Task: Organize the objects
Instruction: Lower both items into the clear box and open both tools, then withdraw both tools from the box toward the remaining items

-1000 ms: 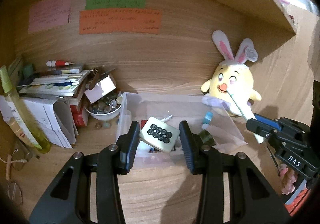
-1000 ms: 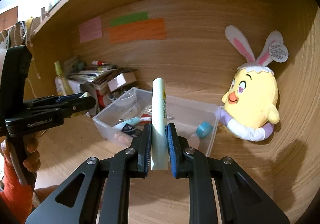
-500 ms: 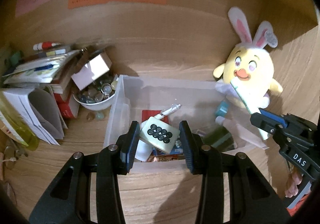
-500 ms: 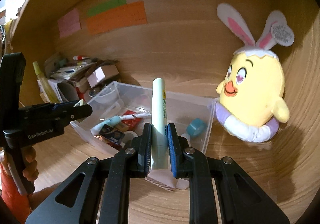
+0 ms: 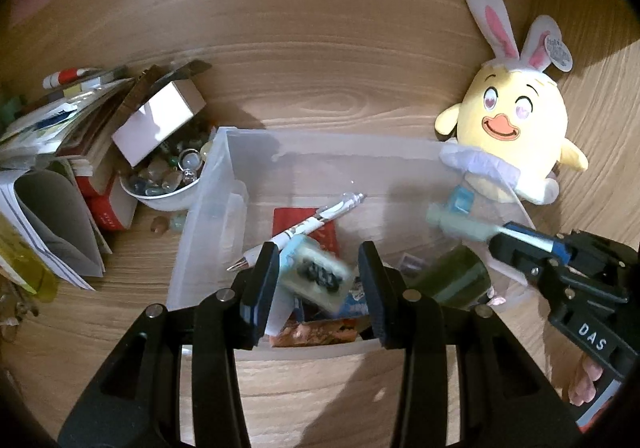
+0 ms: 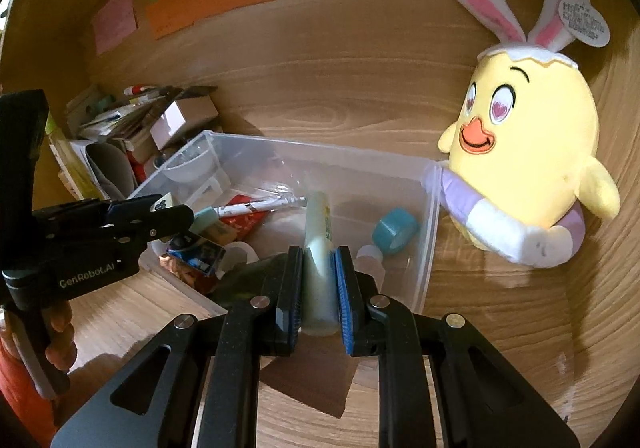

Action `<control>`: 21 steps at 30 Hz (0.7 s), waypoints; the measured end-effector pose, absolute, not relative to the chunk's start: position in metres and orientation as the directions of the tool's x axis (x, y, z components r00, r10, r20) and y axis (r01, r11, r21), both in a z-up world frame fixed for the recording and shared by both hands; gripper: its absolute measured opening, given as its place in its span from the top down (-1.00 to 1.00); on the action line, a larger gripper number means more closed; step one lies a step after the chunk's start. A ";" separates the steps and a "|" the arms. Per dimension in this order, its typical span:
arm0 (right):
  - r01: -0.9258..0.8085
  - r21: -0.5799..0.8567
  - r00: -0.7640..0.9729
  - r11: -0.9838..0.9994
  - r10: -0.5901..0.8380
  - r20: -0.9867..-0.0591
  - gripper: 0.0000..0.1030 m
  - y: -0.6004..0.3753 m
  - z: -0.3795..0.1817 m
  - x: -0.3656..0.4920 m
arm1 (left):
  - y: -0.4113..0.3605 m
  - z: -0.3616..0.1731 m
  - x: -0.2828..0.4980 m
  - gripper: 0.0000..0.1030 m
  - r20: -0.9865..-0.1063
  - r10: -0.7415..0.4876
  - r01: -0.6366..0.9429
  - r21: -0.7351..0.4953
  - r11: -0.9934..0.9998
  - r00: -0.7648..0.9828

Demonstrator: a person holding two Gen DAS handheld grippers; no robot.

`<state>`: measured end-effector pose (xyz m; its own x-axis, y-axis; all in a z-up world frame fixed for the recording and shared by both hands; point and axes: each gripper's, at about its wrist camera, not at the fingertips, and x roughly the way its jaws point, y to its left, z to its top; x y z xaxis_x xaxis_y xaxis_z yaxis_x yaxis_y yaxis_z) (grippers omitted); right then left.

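A wooden desk (image 5: 304, 384) carries a clear plastic bin (image 5: 224, 168) set against its back panel, with a yellow plush chick (image 6: 532, 152) at the bin's right end and a stack of books and papers (image 5: 52, 152) beyond its left end. The bin already holds a pen (image 5: 304, 226), a red card (image 5: 296, 218), a teal tape roll (image 6: 394, 231) near its right wall and several packets along its front edge, so the sorting appears well advanced. Two items remain in hand, both poised over the bin and not yet released.

The left gripper (image 5: 316, 280) is partly open, its pads pressing a small pale block with dark studs (image 5: 316, 278) above the bin's front edge. The block is blurred and sits tilted between the jaws; its long axis runs roughly across them.

The right gripper (image 6: 318, 288) is almost fully closed on a pale green tube (image 6: 318, 248), held by its lower end. The tube's long axis lies along the fingers, its free end pointing forward and down into the bin's middle, toward the back wall.

Judged remaining: lower and release both items.
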<state>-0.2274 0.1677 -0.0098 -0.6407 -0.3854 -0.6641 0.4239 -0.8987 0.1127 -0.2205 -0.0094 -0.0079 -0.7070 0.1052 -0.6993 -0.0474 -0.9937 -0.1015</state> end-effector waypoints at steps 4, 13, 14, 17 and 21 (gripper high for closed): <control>0.426 0.103 -0.647 -0.899 -0.382 -0.660 0.69 0.165 -0.011 -0.225 | -0.010 -0.006 -0.219 0.07 -0.690 0.101 -0.043 -0.101 -0.994 -0.717; 0.426 0.111 -0.661 -0.898 -0.393 -0.639 0.38 0.169 0.001 -0.214 | -0.010 0.014 -0.203 -0.36 -0.644 0.079 -0.036 -0.080 -0.996 -0.761; 0.423 0.103 -0.675 -0.900 -0.388 -0.628 0.27 0.170 0.005 -0.209 | -0.008 0.016 -0.200 -0.43 -0.639 0.072 -0.036 -0.069 -0.997 -0.766; 0.432 0.100 -0.685 -0.896 -0.398 -0.611 0.17 0.171 0.012 -0.199 | -0.006 0.024 -0.190 -0.59 -0.630 0.058 -0.039 -0.043 -0.998 -0.775; 0.457 0.085 -0.688 -0.885 -0.412 -0.598 0.06 0.170 0.019 -0.180 | -0.007 0.033 -0.173 -0.74 -0.619 0.068 -0.052 -0.044 -0.998 -0.783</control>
